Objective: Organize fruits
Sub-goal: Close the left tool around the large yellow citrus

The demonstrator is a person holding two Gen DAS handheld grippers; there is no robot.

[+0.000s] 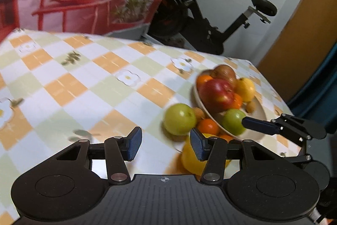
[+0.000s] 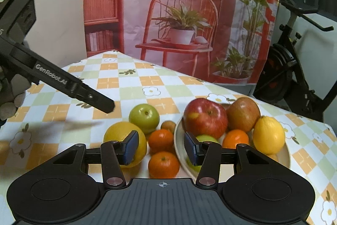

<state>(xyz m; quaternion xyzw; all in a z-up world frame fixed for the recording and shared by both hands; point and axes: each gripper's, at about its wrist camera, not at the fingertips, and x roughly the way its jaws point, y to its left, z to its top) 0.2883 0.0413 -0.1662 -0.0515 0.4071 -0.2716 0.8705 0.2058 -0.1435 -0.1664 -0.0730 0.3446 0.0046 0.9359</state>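
Observation:
A cream bowl (image 2: 179,140) on the checked tablecloth holds a red apple (image 2: 205,116), a brownish apple (image 2: 243,114), a lemon (image 2: 268,135), an orange (image 2: 235,138) and a green apple (image 2: 203,138). Loose beside it lie a green apple (image 2: 144,115), a large yellow fruit (image 2: 124,140), two oranges (image 2: 161,139) (image 2: 163,165) and a small brown fruit (image 2: 168,125). My right gripper (image 2: 161,148) is open and empty above the loose oranges. My left gripper (image 1: 166,143) is open and empty, left of the bowl (image 1: 260,111) and near the loose green apple (image 1: 180,118).
The left gripper's arm (image 2: 63,81) reaches in from the left over the table. A printed backdrop (image 2: 179,14) hangs behind the table. An exercise bike (image 1: 202,14) stands past the far edge. The table's right edge (image 1: 282,98) runs close to the bowl.

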